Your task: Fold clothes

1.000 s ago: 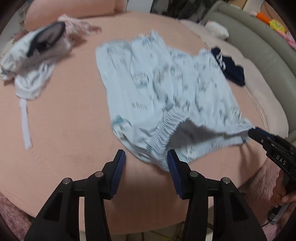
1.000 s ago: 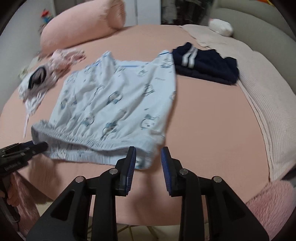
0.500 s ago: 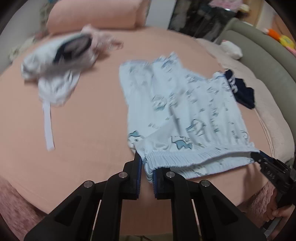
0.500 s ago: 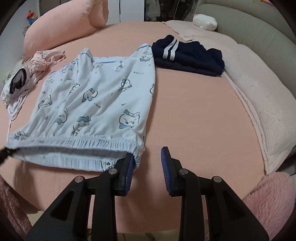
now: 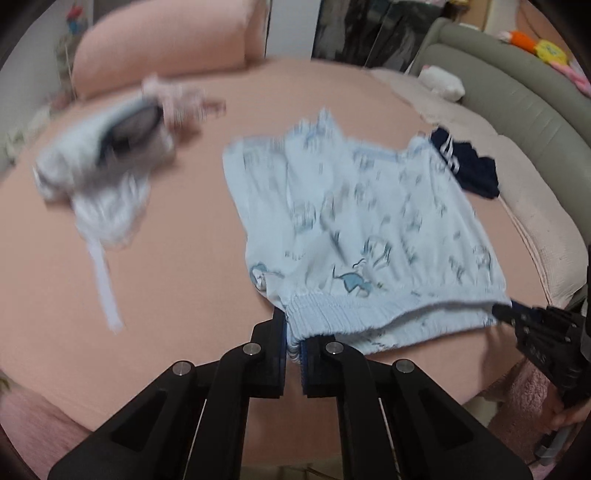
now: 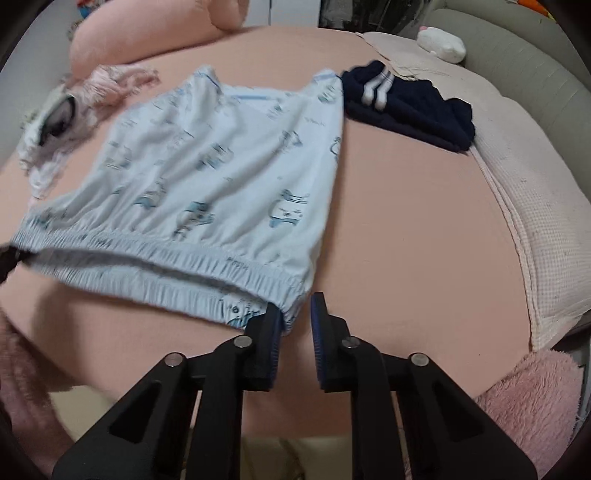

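Light blue shorts (image 5: 362, 221) with a cartoon print lie spread on the peach bed (image 5: 177, 280), elastic waistband nearest me. My left gripper (image 5: 293, 332) is shut on the waistband's left corner and holds it slightly off the bed; it shows as a dark tip (image 6: 7, 258) at the edge of the right wrist view. My right gripper (image 6: 295, 314) stands at the right corner of the shorts (image 6: 221, 166). That corner rests against its left pad, and a narrow gap of bed shows beside the other pad. From the left wrist view the right gripper (image 5: 506, 312) meets the waistband's end.
A folded navy garment (image 6: 406, 107) lies beyond the shorts to the right. A white and pink pile of clothes (image 5: 103, 173) sits at the left. A pink bolster (image 6: 147, 33) is at the back, a cream blanket (image 6: 535, 206) along the right, and a fluffy pink rug (image 6: 535, 398) below it.
My left gripper, open a second ago, has shut on the waistband's left corner and lifted it a little. The right gripper's fingers have drawn closer together around the right corner.
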